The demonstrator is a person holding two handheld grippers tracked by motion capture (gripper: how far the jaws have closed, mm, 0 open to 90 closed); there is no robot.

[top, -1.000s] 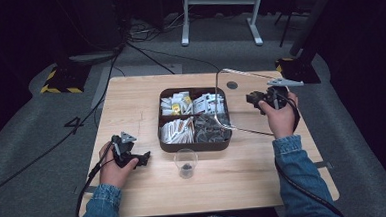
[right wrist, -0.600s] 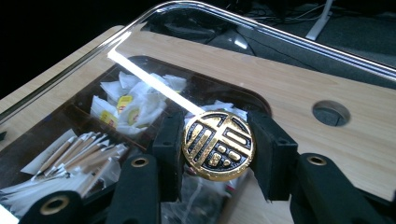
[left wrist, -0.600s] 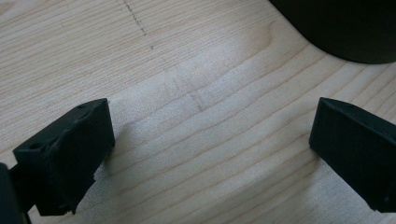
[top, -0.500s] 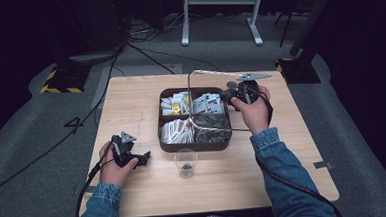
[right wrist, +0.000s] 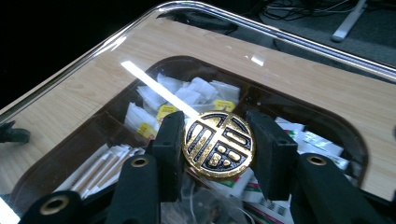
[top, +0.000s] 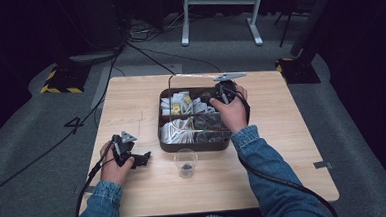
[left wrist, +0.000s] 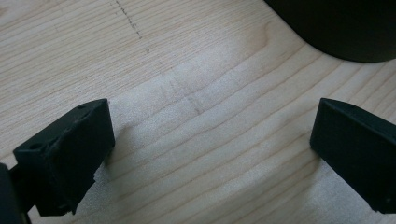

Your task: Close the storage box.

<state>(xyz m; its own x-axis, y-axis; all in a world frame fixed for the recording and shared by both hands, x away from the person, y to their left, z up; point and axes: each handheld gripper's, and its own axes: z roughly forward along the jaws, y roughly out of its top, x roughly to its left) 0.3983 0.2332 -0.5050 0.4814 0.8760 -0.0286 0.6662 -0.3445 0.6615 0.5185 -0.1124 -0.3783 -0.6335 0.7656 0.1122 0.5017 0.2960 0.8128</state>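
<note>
A dark compartment box (top: 195,146) of tea bags (top: 180,103) stands at the table's middle. My right gripper (top: 223,93) hovers over its far right part, holding a clear lid (top: 189,74) with a metal rim. In the right gripper view the jaws of my right gripper (right wrist: 217,140) are shut on the lid's round gold-and-black knob (right wrist: 218,145), and white sachets (right wrist: 196,91) show through the clear lid (right wrist: 299,79). My left gripper (top: 142,158) rests on the table left of the box. Its jaws (left wrist: 210,135) stand wide open over bare wood, holding nothing.
A small glass cup (top: 186,163) with something dark at its bottom stands just in front of the box. The box's dark corner (left wrist: 345,28) lies ahead of the left gripper. Bare wooden table (top: 293,148) spreads to the right and front.
My right gripper has carried the clear lid leftward from the table's right side to above the box. The left gripper has stayed put.
</note>
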